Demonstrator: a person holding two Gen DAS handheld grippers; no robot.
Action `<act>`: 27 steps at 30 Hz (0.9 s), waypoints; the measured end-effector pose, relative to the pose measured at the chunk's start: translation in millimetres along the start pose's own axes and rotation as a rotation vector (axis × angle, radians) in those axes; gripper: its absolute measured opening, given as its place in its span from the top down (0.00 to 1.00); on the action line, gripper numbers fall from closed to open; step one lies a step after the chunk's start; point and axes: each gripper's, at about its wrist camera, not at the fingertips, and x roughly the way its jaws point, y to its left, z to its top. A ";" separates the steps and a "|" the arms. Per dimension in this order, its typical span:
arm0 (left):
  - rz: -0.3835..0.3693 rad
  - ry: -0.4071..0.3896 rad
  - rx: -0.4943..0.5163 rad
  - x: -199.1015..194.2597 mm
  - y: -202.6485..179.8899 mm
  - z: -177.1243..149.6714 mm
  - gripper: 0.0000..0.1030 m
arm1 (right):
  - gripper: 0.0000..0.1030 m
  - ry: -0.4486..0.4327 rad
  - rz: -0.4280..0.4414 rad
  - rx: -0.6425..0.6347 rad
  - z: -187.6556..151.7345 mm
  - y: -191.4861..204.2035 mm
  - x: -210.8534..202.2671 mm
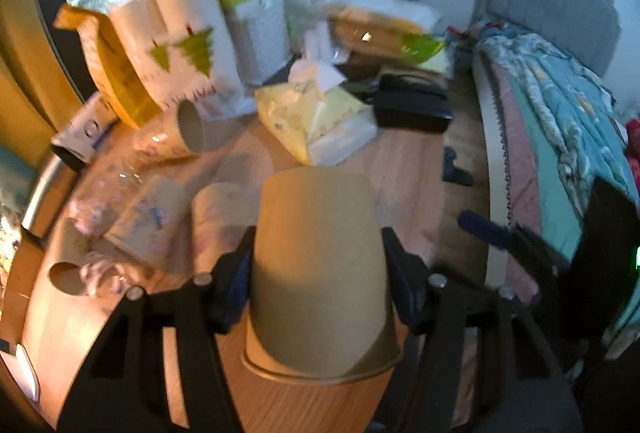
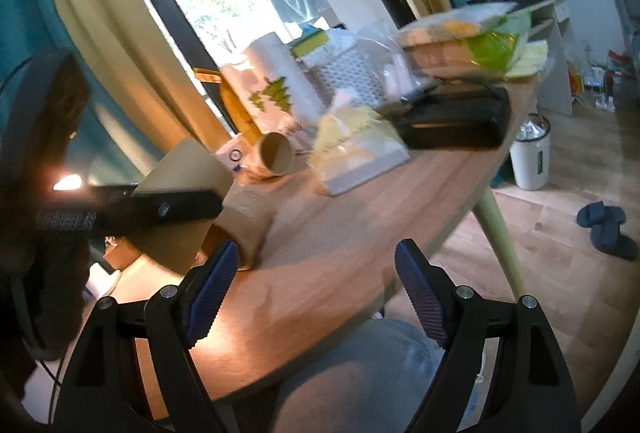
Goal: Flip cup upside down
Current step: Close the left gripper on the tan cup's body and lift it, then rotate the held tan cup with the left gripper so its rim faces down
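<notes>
My left gripper (image 1: pixel 316 273) is shut on a plain brown paper cup (image 1: pixel 316 265). The cup's base points away from the camera and its rolled rim is toward me, low over the wooden table (image 1: pixel 400 169). In the right wrist view the same cup (image 2: pixel 180 201) shows at the left with the left gripper's black finger across it. My right gripper (image 2: pixel 316 293) is open and empty above the table's near edge (image 2: pixel 320 273).
Several patterned paper cups (image 1: pixel 216 217) lie on their sides at the left; one open-mouthed cup (image 1: pixel 188 133) lies farther back. A tissue pack (image 1: pixel 320 121), a black case (image 1: pixel 412 109), a printed bag (image 1: pixel 176 45) and boxes crowd the back. A bed (image 1: pixel 560 105) stands to the right.
</notes>
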 end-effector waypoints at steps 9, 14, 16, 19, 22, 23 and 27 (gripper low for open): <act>-0.043 -0.328 -0.071 -81.8 37.3 -98.7 0.42 | 0.19 0.075 0.151 -0.002 0.3 53.1 -2.4; 0.042 -0.507 -0.051 -107.9 49.8 -146.2 0.41 | 0.19 0.092 0.162 -0.005 -3.0 82.1 2.2; 0.072 -0.536 -0.030 -105.7 56.1 -156.7 0.41 | 0.19 0.098 0.172 -0.018 -8.8 98.1 3.8; 0.050 -0.534 -0.095 -99.6 75.8 -169.0 0.41 | 0.19 0.116 0.177 -0.075 -15.4 123.4 10.9; 0.011 -0.482 -0.147 -89.3 92.3 -170.8 0.41 | 0.19 0.116 0.208 -0.112 -17.3 144.2 13.7; 0.006 -0.471 -0.160 -87.9 95.9 -173.7 0.41 | 0.19 0.118 0.220 -0.120 -18.5 151.5 13.9; -0.012 -0.469 -0.220 -85.9 109.2 -180.8 0.41 | 0.19 0.154 0.278 -0.134 -22.8 173.6 22.2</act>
